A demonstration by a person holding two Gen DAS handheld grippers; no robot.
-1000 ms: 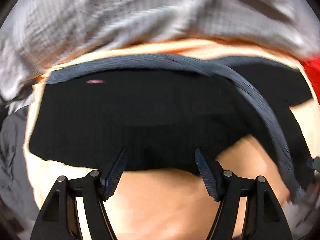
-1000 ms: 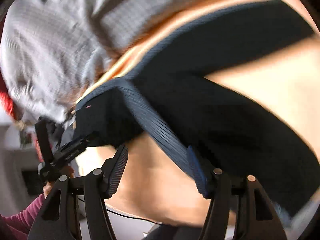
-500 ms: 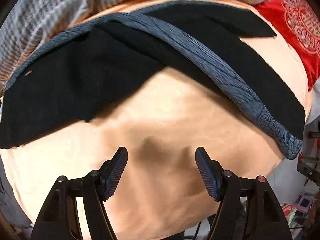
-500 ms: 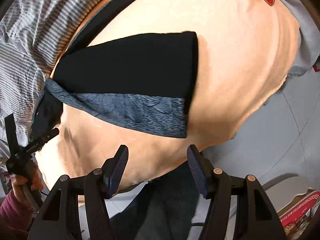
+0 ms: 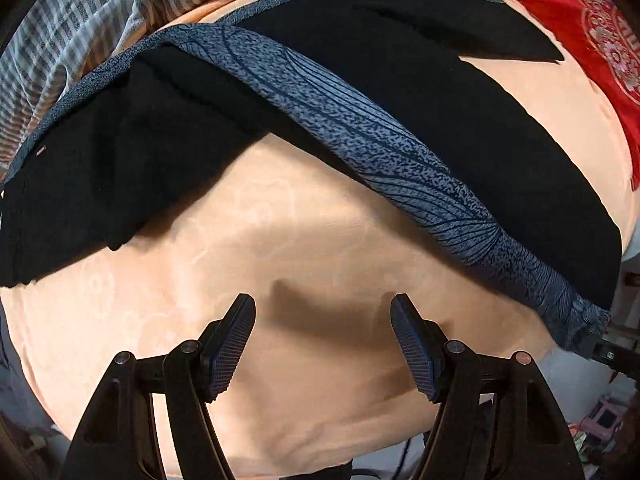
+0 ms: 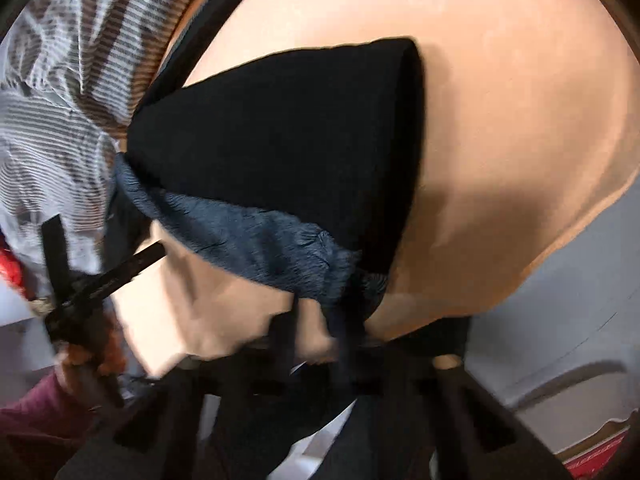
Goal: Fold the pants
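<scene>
Black pants (image 5: 460, 120) with a blue patterned side stripe (image 5: 360, 132) lie spread on a peach bedspread (image 5: 280, 248). My left gripper (image 5: 323, 340) is open and empty, hovering over bare bedspread short of the pants. In the right wrist view the pants (image 6: 288, 152) show as a folded black leg with the blue stripe (image 6: 260, 240) along its near edge. My right gripper (image 6: 320, 328) is blurred and its fingers look closed on the blue stripe's corner. The left gripper (image 6: 100, 280) also shows there at left, held in a hand.
A grey striped quilt (image 5: 80, 20) is bunched at the back left. A red embroidered cloth (image 5: 600, 40) lies at the back right. The bed's edge drops to a grey floor (image 6: 560, 300) at right.
The left gripper has pulled back from the pants and stays open. The right gripper has moved in to the stripe's corner and its fingers have closed.
</scene>
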